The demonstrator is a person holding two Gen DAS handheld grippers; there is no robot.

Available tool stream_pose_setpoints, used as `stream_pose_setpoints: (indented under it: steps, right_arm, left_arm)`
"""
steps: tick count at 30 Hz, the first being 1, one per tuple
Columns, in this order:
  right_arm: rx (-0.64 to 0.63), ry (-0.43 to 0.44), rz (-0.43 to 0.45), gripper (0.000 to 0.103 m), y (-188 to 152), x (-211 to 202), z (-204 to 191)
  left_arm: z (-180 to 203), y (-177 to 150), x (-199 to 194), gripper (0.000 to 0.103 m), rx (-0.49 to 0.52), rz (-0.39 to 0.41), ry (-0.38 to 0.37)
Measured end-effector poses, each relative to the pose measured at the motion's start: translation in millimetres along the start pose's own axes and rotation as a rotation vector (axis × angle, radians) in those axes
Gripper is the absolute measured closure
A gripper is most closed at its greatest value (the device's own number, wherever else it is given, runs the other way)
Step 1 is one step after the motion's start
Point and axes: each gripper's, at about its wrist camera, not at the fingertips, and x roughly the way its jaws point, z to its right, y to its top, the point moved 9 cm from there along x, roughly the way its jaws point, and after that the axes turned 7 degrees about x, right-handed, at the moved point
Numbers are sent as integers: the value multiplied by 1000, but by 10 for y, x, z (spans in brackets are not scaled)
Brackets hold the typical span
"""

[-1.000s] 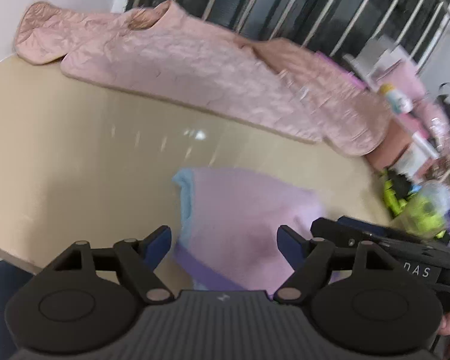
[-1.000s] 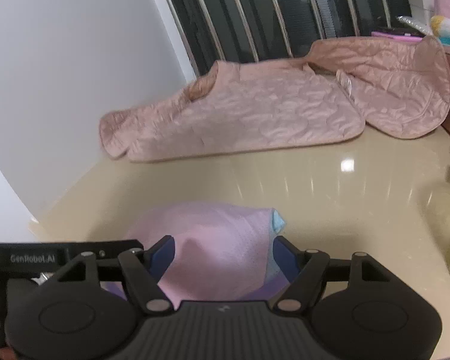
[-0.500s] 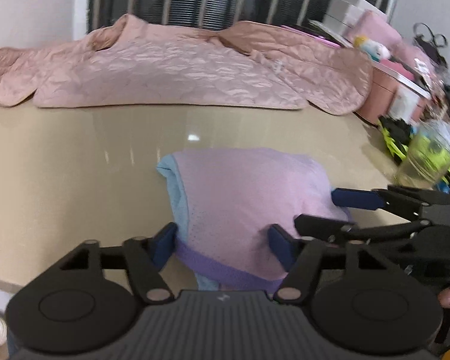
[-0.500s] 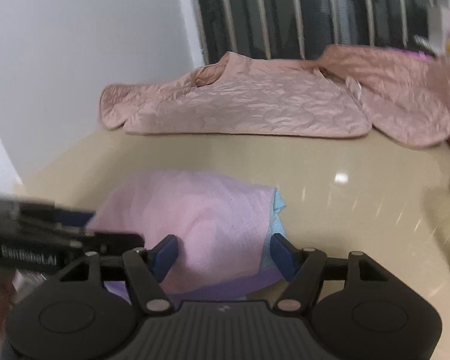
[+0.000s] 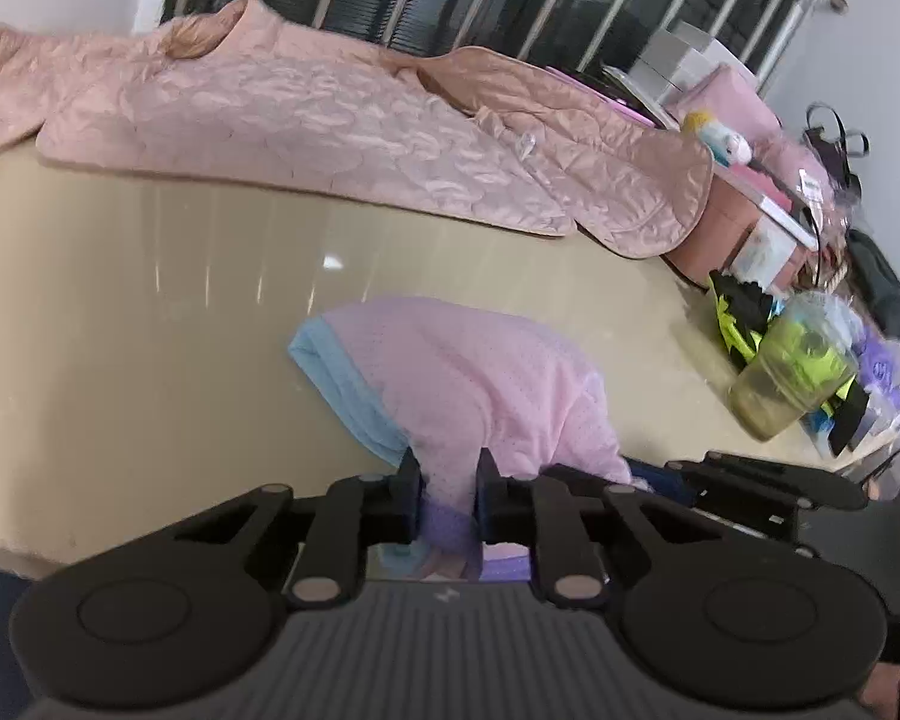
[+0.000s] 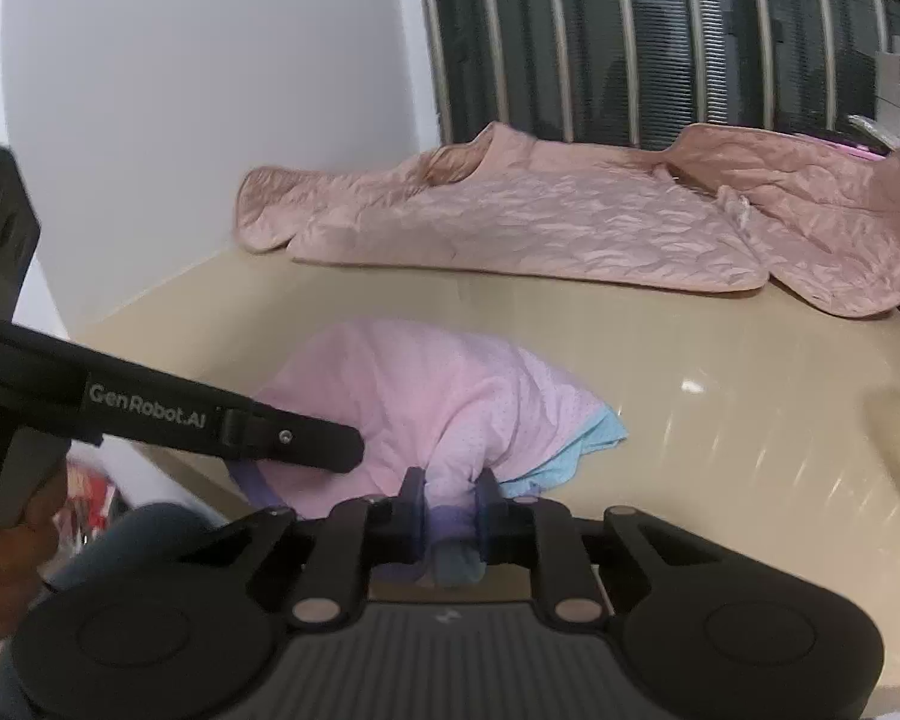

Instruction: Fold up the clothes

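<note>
A small pink mesh garment (image 5: pixel 468 372) with light blue trim and a purple hem lies bunched near the front edge of the beige table (image 5: pixel 150 300). My left gripper (image 5: pixel 448 483) is shut on its purple hem at the near edge. My right gripper (image 6: pixel 448 489) is shut on the same hem further right, with the pink garment (image 6: pixel 426 396) rising in a hump ahead of it. The left gripper's black body crosses the right wrist view at the left. A quilted pink jacket (image 5: pixel 306 126) lies spread along the far side of the table, also seen as the jacket (image 6: pixel 540 216).
At the right end of the table stand a clear cup (image 5: pixel 792 366) with green contents, yellow-green and black items (image 5: pixel 744 312), pink boxes (image 5: pixel 732 222) and clutter. A white wall (image 6: pixel 210 90) and a barred window (image 6: pixel 660 30) stand behind the table. A hand (image 6: pixel 0 564) holds the left gripper.
Both grippers went from open, straddling the garment's near edge, to shut on its purple hem. The garment is now pulled up into a hump.
</note>
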Motion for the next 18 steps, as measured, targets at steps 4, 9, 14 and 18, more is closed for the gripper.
stream_pose_setpoints:
  steps: [4,9,14,18]
  right_arm:
    - [-24,-15,36,88,90,-77,-56]
    - [-35,-33,91,88,277,-193,-73]
    - [-76,-71,153,88,548,-266,-59]
    - [-89,-102,204,89,852,-259,36]
  left_arm:
    - [18,96,-60,88,7,36,-2]
    - [51,239,-133,88,26,81,-6]
    - [107,556,-168,88,68,134,-26]
    - [159,898,-157,88,107,192,-37]
